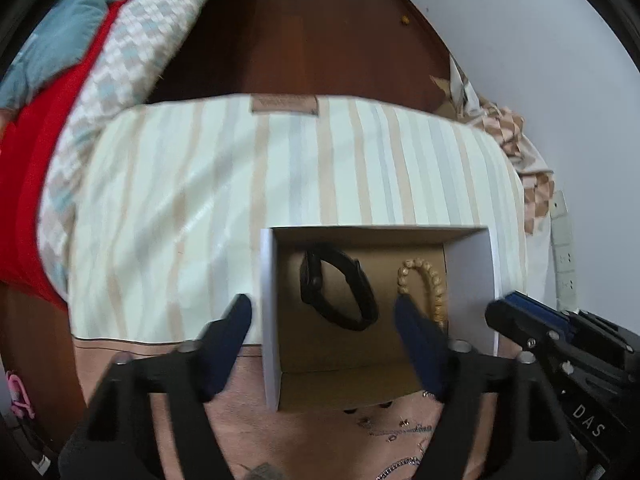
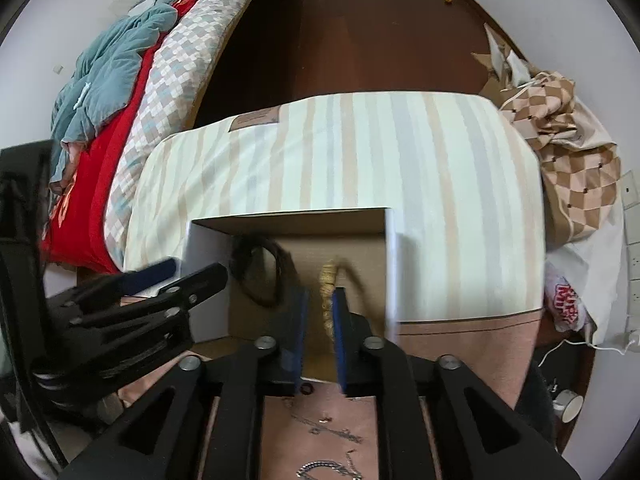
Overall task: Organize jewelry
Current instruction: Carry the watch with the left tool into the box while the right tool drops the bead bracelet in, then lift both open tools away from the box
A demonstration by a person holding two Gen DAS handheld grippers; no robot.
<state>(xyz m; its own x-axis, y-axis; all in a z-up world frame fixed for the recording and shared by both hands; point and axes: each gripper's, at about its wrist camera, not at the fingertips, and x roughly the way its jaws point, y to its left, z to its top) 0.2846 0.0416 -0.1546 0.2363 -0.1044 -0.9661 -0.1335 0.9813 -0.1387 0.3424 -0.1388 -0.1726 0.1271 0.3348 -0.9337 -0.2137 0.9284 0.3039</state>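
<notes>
A white cardboard box (image 1: 269, 320) with a brown inside stands open on the striped cloth. In it lie a black watch (image 1: 340, 292) and a wooden bead bracelet (image 1: 424, 284). My left gripper (image 1: 324, 312) is open and empty, its fingers either side of the box's left wall. My right gripper (image 2: 320, 300) hangs over the box (image 2: 390, 264), its jaws narrow around the bead bracelet (image 2: 328, 284), which hangs between them. The watch (image 2: 260, 272) lies to its left. Loose chains and earrings (image 1: 400, 432) lie on the pink cloth in front of the box; they also show in the right wrist view (image 2: 332, 432).
The striped cloth (image 1: 240, 184) covers the table. A bed with red and teal bedding (image 2: 100, 120) stands to the left. A checked fabric heap (image 2: 568, 160) and a power strip (image 1: 564, 248) are at the right. A white cup (image 2: 572, 404) stands on the floor.
</notes>
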